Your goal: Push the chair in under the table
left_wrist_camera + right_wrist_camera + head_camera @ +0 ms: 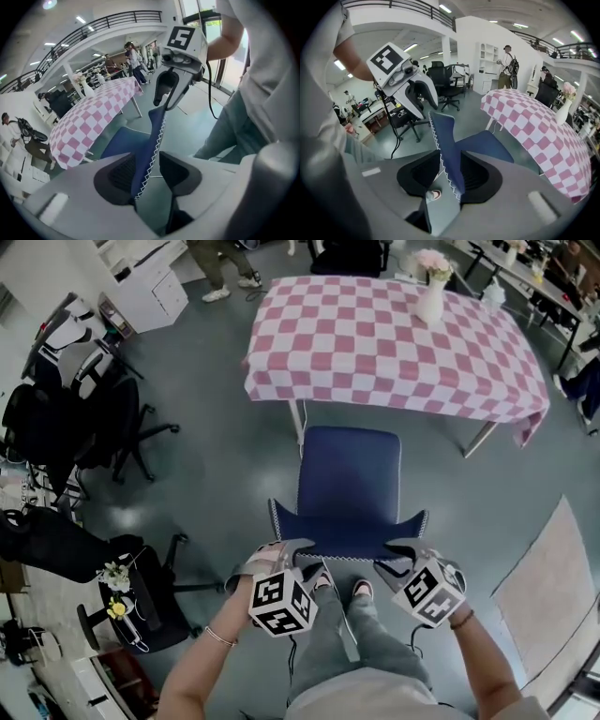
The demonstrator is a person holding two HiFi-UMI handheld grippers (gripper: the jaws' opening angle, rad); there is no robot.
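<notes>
A blue chair (349, 470) stands in front of me, its seat facing the table with the pink-and-white checked cloth (394, 334). The backrest's top edge (347, 532) has white zigzag stitching. My left gripper (277, 556) straddles the backrest's left end. In the left gripper view (147, 171) the backrest (154, 136) lies against one pad, with a gap to the other. My right gripper (398, 559) straddles the right end. In the right gripper view (450, 176) the backrest (443, 136) sits between the jaws, with floor showing beside it.
A white vase of flowers (431, 287) stands on the table's far side. Black office chairs (94, 418) crowd the left, with another one (141, 587) close by my left arm. A pale rug (553, 587) lies at the right. A person (220, 268) stands beyond the table.
</notes>
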